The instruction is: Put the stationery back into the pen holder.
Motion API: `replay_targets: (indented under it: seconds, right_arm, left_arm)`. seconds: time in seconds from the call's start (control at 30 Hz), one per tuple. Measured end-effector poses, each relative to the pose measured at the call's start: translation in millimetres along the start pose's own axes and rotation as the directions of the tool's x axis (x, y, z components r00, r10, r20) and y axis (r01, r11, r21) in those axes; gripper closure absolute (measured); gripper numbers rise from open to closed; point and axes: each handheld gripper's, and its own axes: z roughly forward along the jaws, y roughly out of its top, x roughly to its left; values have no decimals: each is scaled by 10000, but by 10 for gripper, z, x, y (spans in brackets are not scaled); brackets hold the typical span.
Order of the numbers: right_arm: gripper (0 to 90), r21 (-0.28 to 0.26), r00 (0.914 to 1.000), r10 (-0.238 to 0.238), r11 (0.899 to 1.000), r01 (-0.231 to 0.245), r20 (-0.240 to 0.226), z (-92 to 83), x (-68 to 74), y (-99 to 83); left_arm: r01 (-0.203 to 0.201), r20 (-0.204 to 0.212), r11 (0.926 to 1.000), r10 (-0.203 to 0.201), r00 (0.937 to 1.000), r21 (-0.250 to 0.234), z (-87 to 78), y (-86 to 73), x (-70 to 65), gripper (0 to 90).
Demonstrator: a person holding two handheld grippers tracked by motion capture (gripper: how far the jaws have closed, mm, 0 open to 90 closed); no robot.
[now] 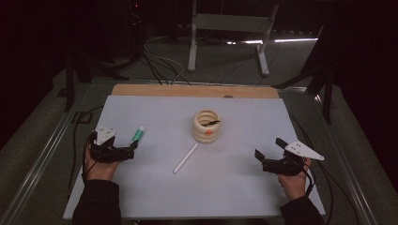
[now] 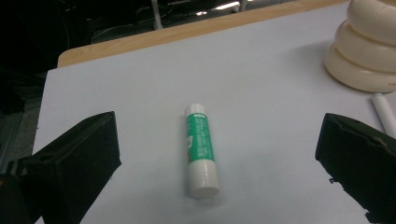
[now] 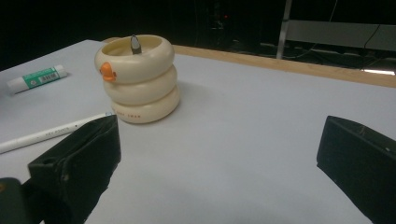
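A green and white glue stick (image 1: 137, 135) (image 2: 201, 149) (image 3: 36, 78) lies flat on the white board at the left. My left gripper (image 1: 133, 149) (image 2: 219, 168) stands open just short of it, with the stick lying between the lines of its jaws, untouched. A cream ringed pen holder (image 1: 207, 126) (image 2: 364, 46) (image 3: 137, 77) with an orange mark stands upright mid-board, a dark item poking from its top. A white pen (image 1: 186, 158) (image 2: 385, 112) (image 3: 51, 133) lies in front of the holder. My right gripper (image 1: 268, 151) (image 3: 219, 163) is open at the right, holding nothing.
The white board (image 1: 244, 187) rests on a wooden table top (image 1: 192, 90). Cables (image 1: 159, 63) and a white stand's legs (image 1: 225, 42) lie on the floor beyond. A person's hands and dark sleeves hold both grippers at the near edge.
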Motion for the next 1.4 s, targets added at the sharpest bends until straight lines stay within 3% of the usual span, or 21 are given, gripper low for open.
replay_targets:
  seconds: [0.53,1.03,1.3,1.4]
  right_arm:
    - [1,-66,10000,91,9999,-91,35,-15,-19,-3]
    - [1,-64,9999,102,9999,-102,38,-18,-13,-4]
    - [1,-63,9999,120,9999,-119,44,-16,-12,-6]
    - [1,-67,9999,119,9999,-118,30,-15,-10,-7]
  left_arm:
    - [-224,-233,9961,244,9994,848,259,39,45,3]
    - [182,-572,9906,-105,9983,1352,475,-76,85,4]
    - [518,-395,9844,-458,9982,1681,565,-162,79,19]
    - [611,-103,9811,-602,9981,1836,595,-183,75,38]
